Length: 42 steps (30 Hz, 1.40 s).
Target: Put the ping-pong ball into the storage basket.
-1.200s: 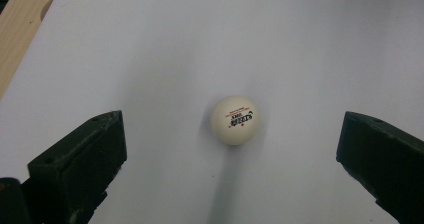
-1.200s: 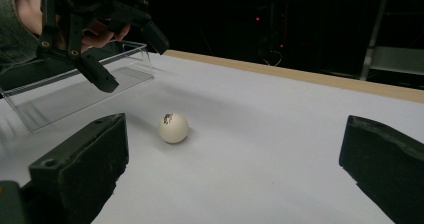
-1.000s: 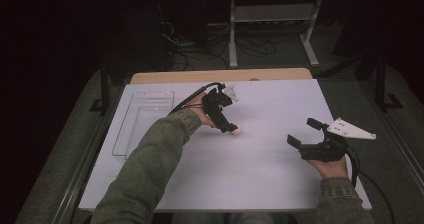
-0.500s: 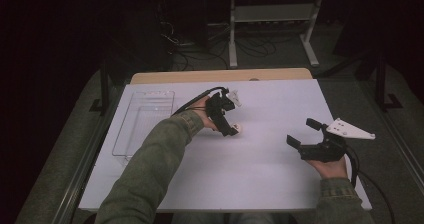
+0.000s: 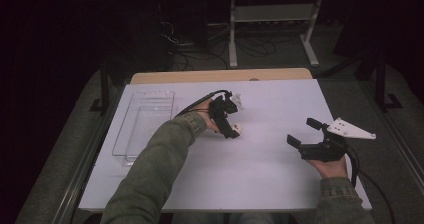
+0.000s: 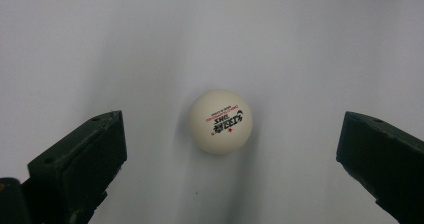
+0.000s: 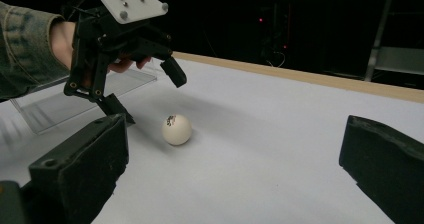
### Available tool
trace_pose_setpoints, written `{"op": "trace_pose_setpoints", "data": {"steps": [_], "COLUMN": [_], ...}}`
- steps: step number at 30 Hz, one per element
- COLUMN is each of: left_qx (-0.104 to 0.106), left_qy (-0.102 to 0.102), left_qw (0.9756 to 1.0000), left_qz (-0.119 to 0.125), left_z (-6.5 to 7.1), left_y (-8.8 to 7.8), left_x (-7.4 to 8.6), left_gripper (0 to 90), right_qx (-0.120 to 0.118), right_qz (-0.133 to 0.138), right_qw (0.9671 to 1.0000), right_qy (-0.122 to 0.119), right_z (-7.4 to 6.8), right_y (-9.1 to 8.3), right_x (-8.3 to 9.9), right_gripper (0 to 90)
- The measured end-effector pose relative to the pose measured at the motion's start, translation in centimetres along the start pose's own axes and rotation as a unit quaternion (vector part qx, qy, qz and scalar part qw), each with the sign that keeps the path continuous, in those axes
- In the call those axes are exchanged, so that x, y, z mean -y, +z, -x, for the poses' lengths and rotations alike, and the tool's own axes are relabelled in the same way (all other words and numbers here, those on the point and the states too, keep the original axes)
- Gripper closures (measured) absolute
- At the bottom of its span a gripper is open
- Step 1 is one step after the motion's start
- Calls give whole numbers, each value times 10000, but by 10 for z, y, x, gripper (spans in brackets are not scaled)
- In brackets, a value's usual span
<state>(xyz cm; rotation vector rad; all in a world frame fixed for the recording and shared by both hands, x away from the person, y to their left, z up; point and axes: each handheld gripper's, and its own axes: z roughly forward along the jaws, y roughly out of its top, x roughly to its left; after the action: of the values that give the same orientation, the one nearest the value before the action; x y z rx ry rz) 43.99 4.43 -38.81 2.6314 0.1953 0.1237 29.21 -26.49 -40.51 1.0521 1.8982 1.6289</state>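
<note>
A white ping-pong ball (image 5: pixel 237 129) with printed lettering lies on the white table (image 5: pixel 260 174) near its middle. My left gripper (image 5: pixel 230 119) hangs over it, tilted down, open. In the left gripper view the ball (image 6: pixel 220 121) sits between the two wide-apart jaws, touching neither, with the left gripper (image 6: pixel 232 134) centred on it. My right gripper (image 5: pixel 303 132) is held at the table's right, open and with nothing in it, pointing left toward the ball. In the right gripper view the ball (image 7: pixel 176 129) rests just below the left gripper (image 7: pixel 146 90), beyond the open right gripper (image 7: pixel 235 139).
A clear plastic tray (image 5: pixel 145 124) stands on the table's left side, also seen as the tray (image 7: pixel 65 104) behind the left hand. A wooden strip (image 5: pixel 220 76) runs along the table's far edge. Dark floor, cables and a metal stand lie beyond.
My left gripper has sunk slightly toward the ball and stays open. The ball and the right gripper have not moved.
</note>
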Motion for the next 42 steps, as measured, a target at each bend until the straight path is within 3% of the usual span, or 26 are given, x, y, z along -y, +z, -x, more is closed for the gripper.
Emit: {"op": "trace_pose_setpoints", "data": {"steps": [14, 17, 22, 31, 35, 42], "left_qx": [94, 84, 53, 184, 315, 250], "left_qy": [-4, -110, -51, 79, 90, 178], "left_qw": [10000, 9999, 9999, 9992, 9987, 9987], "left_qz": [-29, 14, -113, -357, -391, -395], "left_z": [-7, -10, -10, -8, -8, -9], "left_y": [13, 13, 16, 23, 26, 28], "left_x": [5, 5, 7, 7, 6, 4], "left_gripper": [0, 0, 0, 67, 180, 265], "right_qx": [8, -50, -25, -82, -78, -87], "right_qz": [8, 172, 214, 170, 185, 181], "right_qw": [10000, 9996, 9993, 9995, 9994, 9994], "right_qy": [33, 217, 292, 266, 279, 279], "right_z": [1, 4, 6, 5, 5, 5], "right_y": [0, -2, -4, -1, -1, -1], "right_x": [0, 0, 0, 0, 0, 0], "right_gripper": [0, 0, 0, 0, 0, 0]}}
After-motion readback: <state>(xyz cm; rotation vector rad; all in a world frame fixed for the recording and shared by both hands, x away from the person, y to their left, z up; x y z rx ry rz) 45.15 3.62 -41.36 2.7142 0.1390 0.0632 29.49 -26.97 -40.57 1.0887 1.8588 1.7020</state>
